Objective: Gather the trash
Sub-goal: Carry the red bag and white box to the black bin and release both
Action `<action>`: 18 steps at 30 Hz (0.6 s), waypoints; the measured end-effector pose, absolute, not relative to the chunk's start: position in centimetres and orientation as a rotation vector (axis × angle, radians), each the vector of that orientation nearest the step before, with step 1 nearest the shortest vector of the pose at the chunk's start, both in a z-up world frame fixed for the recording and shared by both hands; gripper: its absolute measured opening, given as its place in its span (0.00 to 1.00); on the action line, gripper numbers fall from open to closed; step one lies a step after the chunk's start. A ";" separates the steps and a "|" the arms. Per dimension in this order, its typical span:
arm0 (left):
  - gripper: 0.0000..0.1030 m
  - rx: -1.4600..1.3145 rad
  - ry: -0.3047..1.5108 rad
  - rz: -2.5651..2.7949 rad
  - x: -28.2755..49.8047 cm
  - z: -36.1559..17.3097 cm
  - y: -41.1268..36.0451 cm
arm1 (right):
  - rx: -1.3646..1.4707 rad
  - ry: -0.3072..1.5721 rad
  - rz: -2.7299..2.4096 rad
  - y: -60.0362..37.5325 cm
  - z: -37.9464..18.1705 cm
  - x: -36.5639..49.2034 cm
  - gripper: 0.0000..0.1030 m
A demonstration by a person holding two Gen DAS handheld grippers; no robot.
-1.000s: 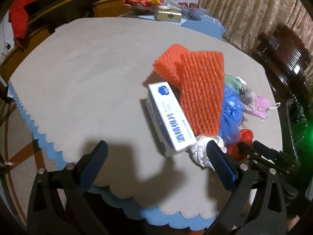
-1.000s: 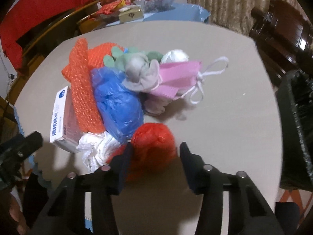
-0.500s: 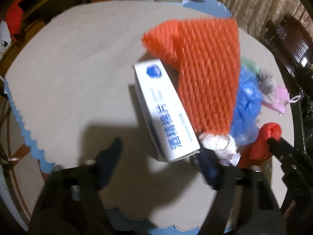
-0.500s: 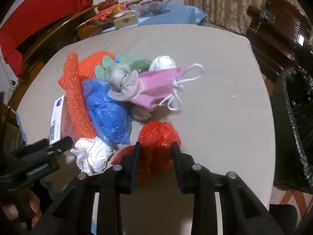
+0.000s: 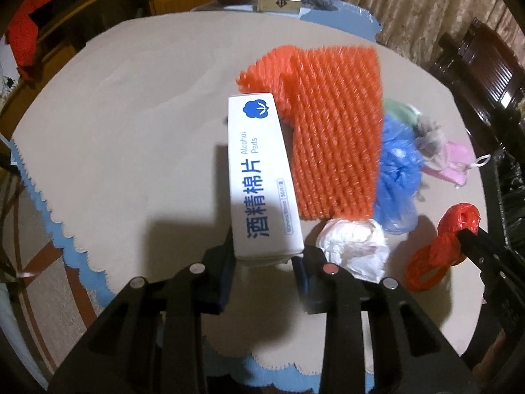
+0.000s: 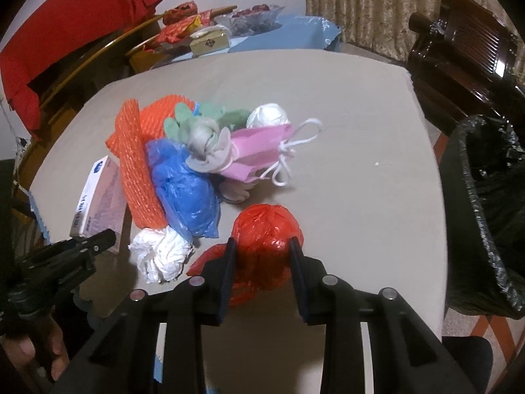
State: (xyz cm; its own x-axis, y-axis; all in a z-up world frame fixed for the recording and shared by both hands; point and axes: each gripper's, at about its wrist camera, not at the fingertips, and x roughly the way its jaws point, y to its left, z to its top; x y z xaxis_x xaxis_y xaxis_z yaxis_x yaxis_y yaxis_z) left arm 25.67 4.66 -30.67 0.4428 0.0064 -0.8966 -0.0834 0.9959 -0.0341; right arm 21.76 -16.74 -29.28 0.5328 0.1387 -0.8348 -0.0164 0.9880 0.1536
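Two tongs, one catch each. My left gripper (image 5: 265, 256) is closing on one white box (image 5: 259, 180); my right gripper (image 6: 262, 262) clamps one red bag (image 6: 265, 229).

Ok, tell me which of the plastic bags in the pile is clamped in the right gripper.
The red bag, balled up between the right gripper fingers; the blue bag lies untouched in the pile.

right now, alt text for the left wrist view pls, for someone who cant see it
The left gripper is closing its jaws on the near end of a white alcohol pads box on a beige table. Beside the box lie orange foam netting, a blue bag and white crumpled paper; at right, the right gripper holds a red bag.
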 end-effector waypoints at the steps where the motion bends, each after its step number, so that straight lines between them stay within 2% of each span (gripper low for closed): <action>1: 0.30 -0.078 1.101 0.056 25.4 -30.1 4.5 | 0.135 0.996 0.092 -16.9 -28.8 21.5 0.31; 11: 0.30 -0.042 1.011 0.028 22.2 -24.0 2.0 | 0.163 0.898 0.060 -19.5 -23.6 18.3 0.31; 18: 0.30 0.020 0.946 -0.083 20.4 -19.5 -3.8 | 0.190 0.828 -0.051 -25.5 -19.3 16.0 0.31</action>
State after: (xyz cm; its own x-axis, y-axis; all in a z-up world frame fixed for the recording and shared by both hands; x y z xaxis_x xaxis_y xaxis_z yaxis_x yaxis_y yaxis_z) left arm 20.35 -3.84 -19.49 0.5820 -0.0621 -0.8108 0.0799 0.9966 -0.0189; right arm 15.97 -25.48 -19.29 0.6760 0.0284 -0.7363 0.1194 0.9818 0.1474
